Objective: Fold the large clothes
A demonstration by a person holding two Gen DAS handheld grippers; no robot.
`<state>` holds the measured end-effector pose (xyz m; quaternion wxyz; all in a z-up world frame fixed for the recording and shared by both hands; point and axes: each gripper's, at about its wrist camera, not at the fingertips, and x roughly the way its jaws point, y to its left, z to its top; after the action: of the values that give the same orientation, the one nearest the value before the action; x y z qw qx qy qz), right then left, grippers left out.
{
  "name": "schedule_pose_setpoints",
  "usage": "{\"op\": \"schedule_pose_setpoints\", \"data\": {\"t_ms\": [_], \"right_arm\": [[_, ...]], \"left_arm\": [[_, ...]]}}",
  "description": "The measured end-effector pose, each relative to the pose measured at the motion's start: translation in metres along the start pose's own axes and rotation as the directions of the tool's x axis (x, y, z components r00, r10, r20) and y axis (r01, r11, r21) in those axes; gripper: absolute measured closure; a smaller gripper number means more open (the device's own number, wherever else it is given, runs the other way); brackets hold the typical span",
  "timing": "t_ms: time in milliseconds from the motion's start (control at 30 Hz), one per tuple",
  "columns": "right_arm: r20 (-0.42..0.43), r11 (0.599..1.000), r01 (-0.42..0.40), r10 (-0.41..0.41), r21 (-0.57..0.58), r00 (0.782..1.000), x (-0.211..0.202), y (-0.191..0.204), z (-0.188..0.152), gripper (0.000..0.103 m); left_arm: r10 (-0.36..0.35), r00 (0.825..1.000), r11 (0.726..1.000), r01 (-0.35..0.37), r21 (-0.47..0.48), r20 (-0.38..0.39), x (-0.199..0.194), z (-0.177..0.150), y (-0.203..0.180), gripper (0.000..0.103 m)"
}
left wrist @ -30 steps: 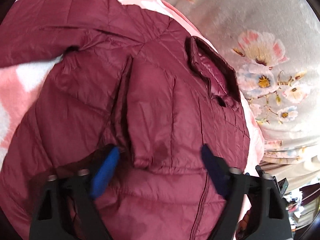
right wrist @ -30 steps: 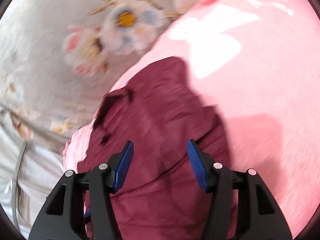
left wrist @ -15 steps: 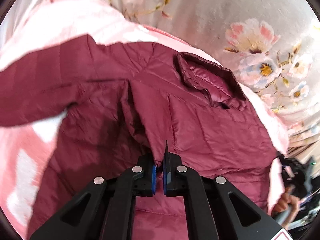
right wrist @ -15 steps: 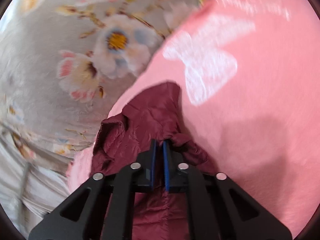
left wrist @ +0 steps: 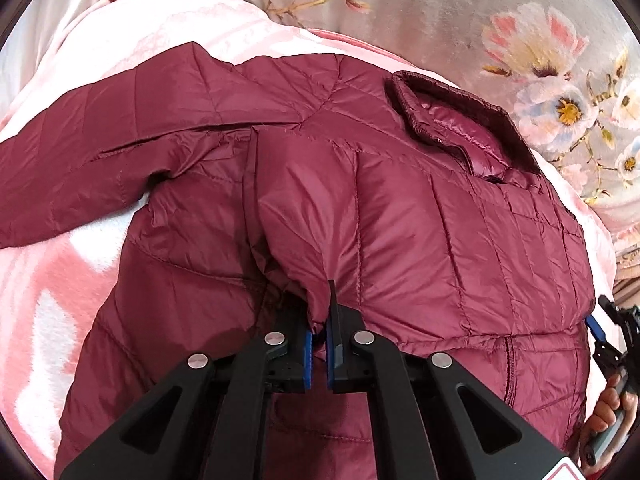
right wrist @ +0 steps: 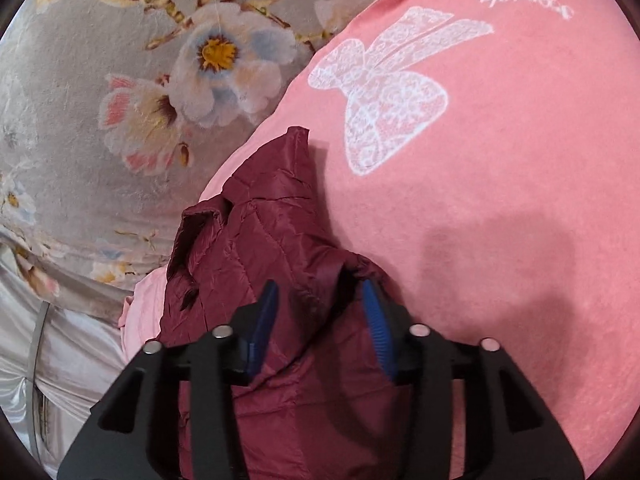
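Note:
A maroon quilted puffer jacket (left wrist: 420, 216) lies spread on a pink blanket (left wrist: 52, 292), collar (left wrist: 452, 120) at the upper right, one sleeve stretched out to the left. My left gripper (left wrist: 319, 328) is shut on a pinched fold of the jacket's front, lifted slightly. In the right wrist view the jacket (right wrist: 256, 240) is bunched at the blanket's edge. My right gripper (right wrist: 320, 328) is open, its blue pads on either side of a raised ridge of fabric. It also shows in the left wrist view (left wrist: 600, 332) at the jacket's right edge, held by a hand.
The pink blanket (right wrist: 500, 200) carries a white lace bow print (right wrist: 384, 92). A grey floral bedspread (right wrist: 120, 80) lies beyond it, also seen in the left wrist view (left wrist: 500, 20). Shiny silver fabric (right wrist: 60, 340) hangs at the lower left.
Both grippers shut on jacket folds after one second ago. Since half a second ago the right gripper has opened again; the left stays shut on its fold and has lifted it.

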<state>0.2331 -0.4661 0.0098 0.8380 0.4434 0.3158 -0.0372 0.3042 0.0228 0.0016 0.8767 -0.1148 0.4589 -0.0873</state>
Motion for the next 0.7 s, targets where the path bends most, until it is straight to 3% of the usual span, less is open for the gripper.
{"op": "schedule_pose_setpoints", "data": {"t_ms": [100,200,233,300,367,433,500,600,700], "right_arm": [[-0.05,0.994,-0.061,0.066,0.095,0.997,0.023,-0.01,0.006,0.052],[0.019,0.991,-0.113,0.112,0.078,0.994,0.011,-0.003,0.011,0.098],[0.068,0.989,-0.138,0.134,0.059,0.989,-0.001,0.0,0.01,0.101],[0.121,0.991,-0.13,0.128,0.013,0.984,-0.017,0.005,0.004,0.103],[0.104,0.996,0.061,-0.054,-0.059,0.993,-0.006,0.005,-0.005,0.103],[0.052,0.985,0.163,-0.159,-0.065,0.986,0.013,-0.009,-0.013,0.103],[0.035,0.985,0.165,-0.163,-0.051,0.986,0.02,-0.018,-0.016,0.103],[0.026,0.967,0.224,-0.223,-0.117,0.975,0.021,-0.006,-0.017,0.103],[0.068,0.946,0.276,-0.268,-0.171,0.961,-0.004,0.013,-0.023,0.099]], "left_arm": [[-0.003,1.0,1.0,0.003,-0.001,0.002,0.001,0.001,0.002,0.101],[0.006,1.0,1.0,-0.006,-0.002,0.011,0.0,0.004,0.004,0.101],[0.004,1.0,1.0,-0.004,0.003,0.015,-0.001,0.005,0.006,0.101],[-0.001,1.0,1.0,0.001,0.013,0.008,0.002,0.004,0.007,0.101],[0.008,1.0,0.999,-0.008,0.033,0.001,0.008,0.001,0.006,0.1],[0.031,0.999,0.998,-0.032,0.061,0.018,0.009,-0.002,0.002,0.1],[0.037,0.999,0.997,-0.039,0.071,0.019,0.01,-0.002,0.001,0.099],[0.05,0.999,0.995,-0.052,0.08,0.02,0.008,-0.001,0.002,0.095],[0.065,0.998,0.993,-0.067,0.1,0.023,-0.008,-0.004,0.005,0.088]]}}
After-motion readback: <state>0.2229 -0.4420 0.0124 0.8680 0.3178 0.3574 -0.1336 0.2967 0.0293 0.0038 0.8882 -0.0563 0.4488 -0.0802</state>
